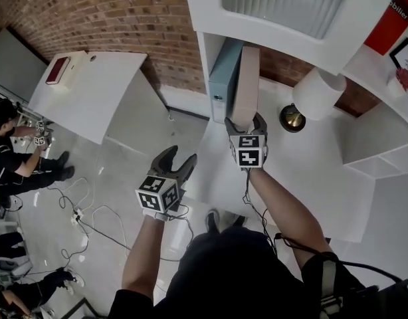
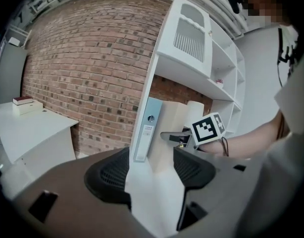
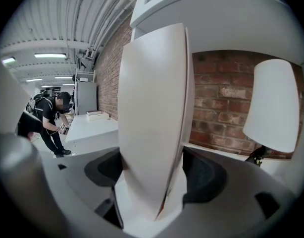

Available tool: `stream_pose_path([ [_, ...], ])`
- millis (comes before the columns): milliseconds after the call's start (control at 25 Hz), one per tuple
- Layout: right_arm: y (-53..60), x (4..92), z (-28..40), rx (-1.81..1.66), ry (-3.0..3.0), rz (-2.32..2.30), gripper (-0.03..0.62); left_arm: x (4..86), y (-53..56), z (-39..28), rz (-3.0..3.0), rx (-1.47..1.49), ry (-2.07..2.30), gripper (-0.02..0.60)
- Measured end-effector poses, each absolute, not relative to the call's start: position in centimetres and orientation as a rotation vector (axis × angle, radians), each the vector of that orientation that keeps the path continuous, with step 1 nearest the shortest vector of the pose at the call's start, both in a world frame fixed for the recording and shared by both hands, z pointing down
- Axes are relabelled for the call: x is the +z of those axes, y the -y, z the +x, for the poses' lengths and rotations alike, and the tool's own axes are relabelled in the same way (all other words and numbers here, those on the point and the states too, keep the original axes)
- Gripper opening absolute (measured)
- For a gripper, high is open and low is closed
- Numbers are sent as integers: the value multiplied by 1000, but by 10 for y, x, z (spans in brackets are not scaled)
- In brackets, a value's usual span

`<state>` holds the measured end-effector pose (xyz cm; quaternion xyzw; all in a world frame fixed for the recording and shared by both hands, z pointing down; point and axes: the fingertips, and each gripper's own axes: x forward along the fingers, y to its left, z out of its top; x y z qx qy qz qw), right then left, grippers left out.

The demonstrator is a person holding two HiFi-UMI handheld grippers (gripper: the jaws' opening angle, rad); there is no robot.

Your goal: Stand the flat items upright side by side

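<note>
Grip: my right gripper (image 1: 242, 123) is clamped on the lower edge of the beige binder (image 1: 246, 78). The binder stands upright on the desk (image 1: 304, 171), long axis vertical, just right of the blue binder (image 1: 224, 78). My left gripper (image 1: 175, 163) hangs nearer me and further left, jaws apart, holding nothing.

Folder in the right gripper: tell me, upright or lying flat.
Upright. The folder rises vertically between the pads of the right gripper, which grips its faces, beside the standing binder. Whether its bottom edge rests on the desk cannot be told.
</note>
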<state>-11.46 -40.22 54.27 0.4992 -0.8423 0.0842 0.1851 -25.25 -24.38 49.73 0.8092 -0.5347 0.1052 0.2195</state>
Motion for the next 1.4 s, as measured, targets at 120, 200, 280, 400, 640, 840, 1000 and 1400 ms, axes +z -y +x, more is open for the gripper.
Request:
stream_pose_path([
  [120, 419, 542, -114, 242, 2377, 1405, 364, 499, 243, -260, 2207, 292, 1509, 276],
  [200, 427, 544, -113, 247, 2373, 1400, 367, 500, 243, -264, 2192, 286, 1525, 276],
  [280, 435, 546, -115, 252, 2369, 1392, 368, 501, 243, -267, 2180, 279, 1537, 276],
  [400, 443, 545, -126, 258, 2394, 1352, 377, 502, 245, -271, 2173, 275, 1544, 276],
  [640, 450, 546, -134, 220, 2409, 1304, 391, 505, 249, -275, 2155, 275, 1551, 276],
  [840, 449, 544, -133, 233, 2442, 1276, 393, 502, 254, -278, 2164, 259, 1548, 276],
  [1000, 437, 534, -126, 240, 2495, 1251, 377, 497, 260, -276, 2202, 250, 1522, 276],
  [1400, 376, 487, -93, 236, 2574, 1255, 295, 479, 273, -240, 2349, 185, 1366, 275],
])
